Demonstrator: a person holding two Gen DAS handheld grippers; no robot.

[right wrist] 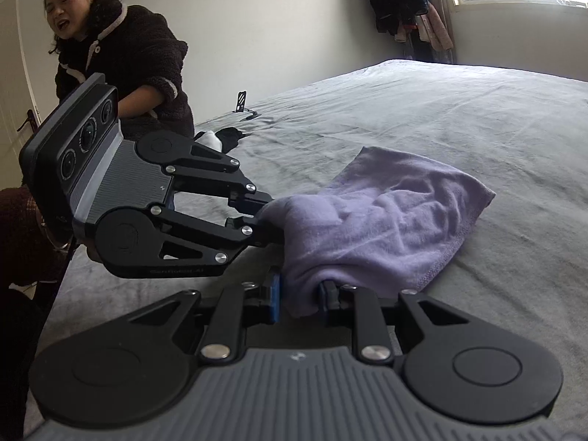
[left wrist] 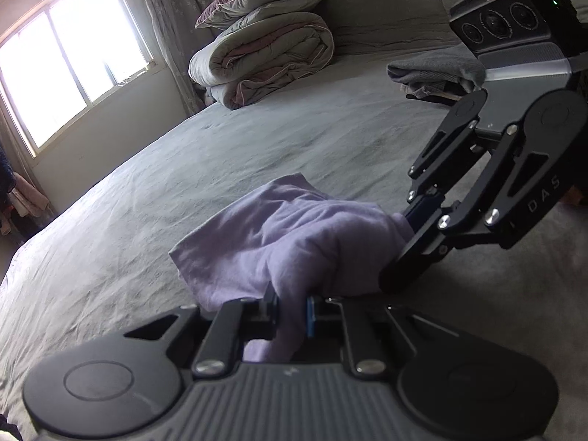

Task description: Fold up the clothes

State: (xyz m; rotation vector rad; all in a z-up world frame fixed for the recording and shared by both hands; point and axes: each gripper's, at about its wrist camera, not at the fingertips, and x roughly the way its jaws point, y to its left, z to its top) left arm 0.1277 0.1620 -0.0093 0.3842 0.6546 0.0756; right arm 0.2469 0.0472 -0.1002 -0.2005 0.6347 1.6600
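Lying bunched on the grey bedsheet (right wrist: 422,110), the lilac cloth (right wrist: 378,228) is lifted slightly at its near edge, where both grippers hold it. The left gripper (left wrist: 290,312) pinches a fold of that edge between its pads. Just beside it, the right gripper (right wrist: 301,299) clamps the same hem, its blue pad pressed into the fabric. The far end of the cloth rests flat on the sheet. Further back sit a rolled duvet (left wrist: 264,62) under the window (left wrist: 70,62), and a folded grey pile (left wrist: 437,71), perhaps towels; it is partly hidden.
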